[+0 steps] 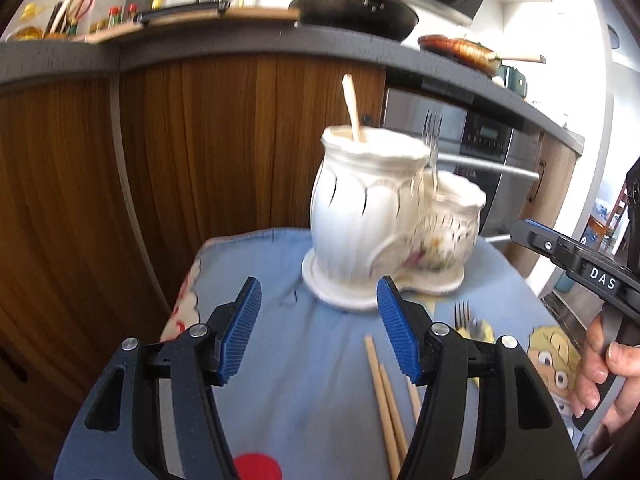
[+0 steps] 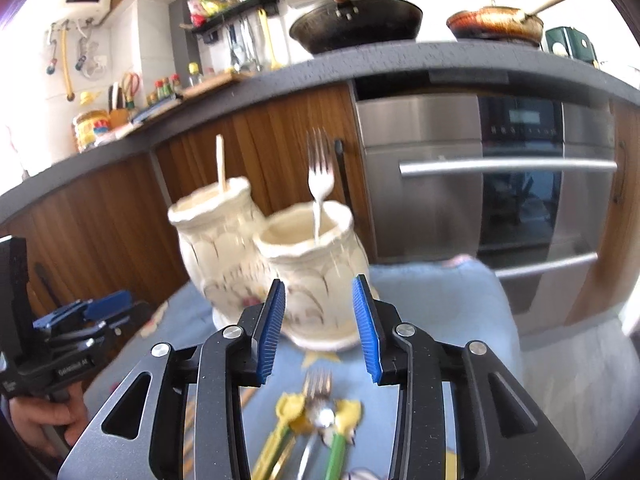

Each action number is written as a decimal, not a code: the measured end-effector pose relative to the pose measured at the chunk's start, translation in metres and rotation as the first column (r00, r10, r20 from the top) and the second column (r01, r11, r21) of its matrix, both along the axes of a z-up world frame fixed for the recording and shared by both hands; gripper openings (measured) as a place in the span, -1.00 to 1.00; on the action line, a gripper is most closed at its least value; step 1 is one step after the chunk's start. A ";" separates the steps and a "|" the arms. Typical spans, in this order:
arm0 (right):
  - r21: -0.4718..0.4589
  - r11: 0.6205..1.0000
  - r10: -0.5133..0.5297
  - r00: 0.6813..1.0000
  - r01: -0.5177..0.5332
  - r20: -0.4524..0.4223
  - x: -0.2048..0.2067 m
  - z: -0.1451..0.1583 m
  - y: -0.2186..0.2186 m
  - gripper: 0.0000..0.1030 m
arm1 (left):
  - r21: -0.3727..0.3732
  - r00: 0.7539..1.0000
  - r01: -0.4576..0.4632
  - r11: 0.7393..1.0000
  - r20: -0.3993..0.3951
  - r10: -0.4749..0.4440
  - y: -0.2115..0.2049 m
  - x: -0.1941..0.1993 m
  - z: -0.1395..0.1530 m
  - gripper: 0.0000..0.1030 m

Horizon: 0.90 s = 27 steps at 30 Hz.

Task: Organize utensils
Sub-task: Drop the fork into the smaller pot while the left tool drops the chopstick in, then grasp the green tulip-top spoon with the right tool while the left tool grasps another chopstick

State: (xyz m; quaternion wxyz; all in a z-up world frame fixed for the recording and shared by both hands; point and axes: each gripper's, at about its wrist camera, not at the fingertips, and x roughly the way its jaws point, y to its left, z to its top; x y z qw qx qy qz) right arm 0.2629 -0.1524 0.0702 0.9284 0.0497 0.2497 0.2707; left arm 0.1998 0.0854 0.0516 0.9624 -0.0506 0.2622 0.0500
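Upright, fork [image 2: 320, 176] tines-up in holder [image 2: 308, 268].

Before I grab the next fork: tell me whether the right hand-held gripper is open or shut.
Open. The right hand-held gripper shows its blue ribbed pads spread apart, nothing between them, with the cream ceramic holder visible through the gap.

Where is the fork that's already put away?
The fork stands tines up in the shorter cup of the white holder, to the right of the taller cup with the wooden stick.
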 end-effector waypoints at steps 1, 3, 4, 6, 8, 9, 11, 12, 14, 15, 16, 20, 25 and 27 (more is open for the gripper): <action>-0.010 1.000 -0.002 1.000 0.002 -0.013 -0.002 -0.004 -0.001 -0.28 | -0.008 1.000 0.009 1.000 -0.024 -0.010 0.000 0.000 -0.004 0.16; -0.040 0.999 -0.005 0.998 0.003 -0.057 -0.005 -0.013 -0.003 -0.27 | -0.018 0.996 0.034 0.999 -0.078 -0.036 -0.001 0.002 -0.014 0.14; -0.051 0.999 -0.004 0.997 0.000 -0.075 -0.006 -0.017 -0.004 -0.27 | -0.019 0.993 0.048 0.999 -0.104 -0.050 -0.002 0.003 -0.019 0.10; -0.103 0.995 -0.016 0.994 0.005 -0.107 -0.010 -0.026 -0.004 -0.27 | -0.012 0.984 0.080 0.997 -0.162 -0.081 -0.008 0.004 -0.029 0.06; -0.164 0.987 -0.029 0.990 0.006 -0.139 -0.013 -0.036 -0.003 -0.27 | -0.006 0.973 0.111 0.994 -0.202 -0.110 -0.014 0.006 -0.036 0.05; -0.166 0.986 -0.027 0.987 0.001 -0.159 -0.014 -0.040 -0.004 -0.27 | 0.003 0.967 0.126 0.992 -0.222 -0.122 -0.017 0.007 -0.040 0.04; -0.188 0.982 -0.027 0.984 -0.007 -0.177 -0.018 -0.046 -0.006 -0.27 | 0.016 0.958 0.148 0.989 -0.252 -0.140 -0.022 0.008 -0.046 0.02; -0.206 0.978 -0.026 0.981 -0.015 -0.195 -0.019 -0.051 -0.007 -0.27 | 0.024 0.953 0.157 0.987 -0.266 -0.145 -0.025 0.008 -0.049 -0.02; -0.190 0.981 -0.019 0.976 -0.023 -0.217 -0.022 -0.053 -0.012 -0.27 | 0.034 0.948 0.166 0.986 -0.282 -0.150 -0.027 0.009 -0.053 -0.09; -0.193 0.981 -0.017 0.975 -0.027 -0.222 -0.024 -0.054 -0.013 -0.27 | 0.034 0.945 0.170 0.985 -0.288 -0.153 -0.028 0.009 -0.054 -0.12; -0.198 0.980 -0.015 0.972 -0.033 -0.235 -0.024 -0.056 -0.013 -0.27 | 0.035 0.944 0.172 0.984 -0.291 -0.155 -0.029 0.010 -0.055 -0.14; -0.218 0.973 0.018 0.967 -0.076 -0.254 -0.029 -0.061 -0.007 -0.27 | 0.043 0.940 0.184 0.982 -0.301 -0.163 -0.031 0.011 -0.059 -0.15; -0.260 0.958 0.052 0.963 -0.123 -0.266 -0.034 -0.066 0.005 -0.30 | 0.063 0.936 0.194 0.979 -0.309 -0.165 -0.036 0.011 -0.059 -0.15; -0.263 0.957 0.054 0.962 -0.126 -0.266 -0.035 -0.067 0.005 -0.49 | 0.069 0.935 0.200 0.977 -0.313 -0.169 -0.037 0.011 -0.060 -0.16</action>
